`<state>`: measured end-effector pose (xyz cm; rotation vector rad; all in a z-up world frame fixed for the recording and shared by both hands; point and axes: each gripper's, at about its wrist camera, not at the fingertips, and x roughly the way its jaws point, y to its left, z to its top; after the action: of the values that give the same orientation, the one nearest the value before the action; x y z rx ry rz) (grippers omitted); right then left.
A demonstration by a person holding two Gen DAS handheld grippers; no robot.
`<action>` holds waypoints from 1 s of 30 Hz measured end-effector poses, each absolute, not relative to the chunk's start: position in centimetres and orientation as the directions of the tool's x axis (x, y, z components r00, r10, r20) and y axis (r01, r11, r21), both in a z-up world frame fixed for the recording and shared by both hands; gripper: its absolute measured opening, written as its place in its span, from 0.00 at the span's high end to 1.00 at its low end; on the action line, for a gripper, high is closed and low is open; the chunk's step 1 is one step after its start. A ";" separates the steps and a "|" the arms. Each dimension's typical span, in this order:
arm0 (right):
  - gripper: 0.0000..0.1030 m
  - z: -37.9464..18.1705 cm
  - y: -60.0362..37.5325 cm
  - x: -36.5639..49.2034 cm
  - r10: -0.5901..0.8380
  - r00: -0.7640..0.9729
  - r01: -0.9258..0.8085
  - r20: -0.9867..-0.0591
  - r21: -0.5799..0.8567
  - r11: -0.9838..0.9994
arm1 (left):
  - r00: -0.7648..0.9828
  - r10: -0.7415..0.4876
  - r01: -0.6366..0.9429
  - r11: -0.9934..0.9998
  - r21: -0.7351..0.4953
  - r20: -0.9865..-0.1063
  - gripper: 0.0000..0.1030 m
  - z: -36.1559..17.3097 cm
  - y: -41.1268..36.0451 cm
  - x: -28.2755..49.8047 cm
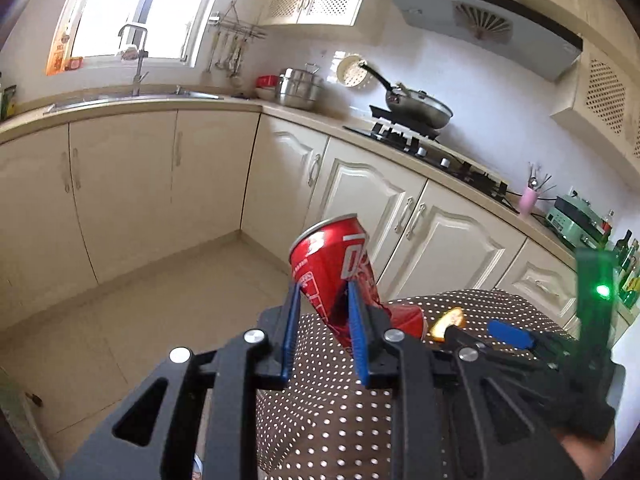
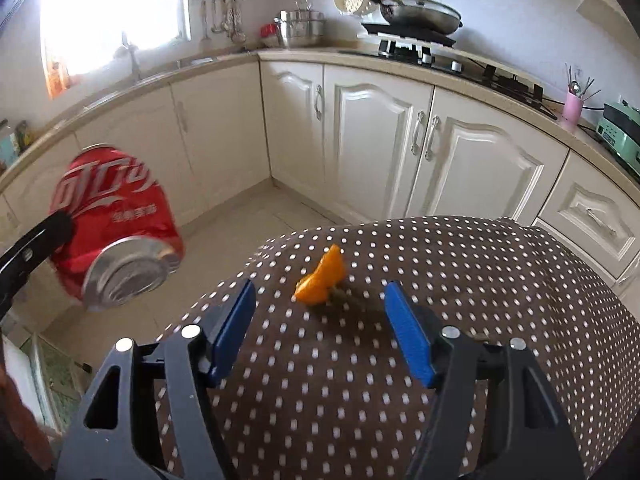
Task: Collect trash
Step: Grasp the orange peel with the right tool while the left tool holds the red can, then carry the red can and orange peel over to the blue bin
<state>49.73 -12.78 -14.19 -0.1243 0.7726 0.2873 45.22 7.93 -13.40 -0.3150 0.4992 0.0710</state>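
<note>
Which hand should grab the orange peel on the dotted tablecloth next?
Right. The right gripper is open with the orange peel piece lying just ahead between its fingers, while the left gripper is shut on the crushed red soda can.

Glossy dented metal can [image 1: 336,272]; matt dotted tablecloth [image 2: 440,280].

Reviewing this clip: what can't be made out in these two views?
- Trash bin: in neither view.
- Red can: lower part hidden by the left hand-held gripper in the left wrist view.
- Orange peel: underside hidden; in the left wrist view, partly behind the right hand-held gripper.
- Outside the window: overexposed.
</note>
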 end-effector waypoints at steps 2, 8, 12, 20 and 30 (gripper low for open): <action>0.68 -15.0 -12.6 50.8 0.185 0.662 -0.290 -0.726 -0.021 0.957 | 0.871 -0.017 -0.142 0.948 -0.285 -0.490 0.79 -13.7 8.4 45.5; 0.80 -14.7 -13.0 50.1 0.210 0.657 -0.300 -0.724 0.005 0.954 | 0.869 -0.022 -0.132 0.953 -0.274 -0.495 0.79 -13.9 9.8 44.3; 0.88 -12.5 -11.6 46.8 0.244 0.687 -0.346 -0.685 -0.012 0.938 | 0.872 -0.017 -0.146 0.945 -0.293 -0.489 0.79 -13.6 11.4 41.6; 0.88 -9.3 -6.8 40.1 0.356 0.703 -0.456 -0.616 -0.006 0.890 | 0.866 0.006 -0.164 0.948 -0.272 -0.499 0.79 -12.9 14.5 34.4; 0.88 -7.1 1.9 30.4 0.530 0.623 -0.642 -0.575 0.011 0.766 | 0.868 0.085 -0.234 0.939 -0.253 -0.490 0.79 -12.2 19.4 24.8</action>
<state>30.37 1.95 -7.12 -0.2038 0.5912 0.6784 24.82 19.42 -12.21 -0.3123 0.4941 0.1700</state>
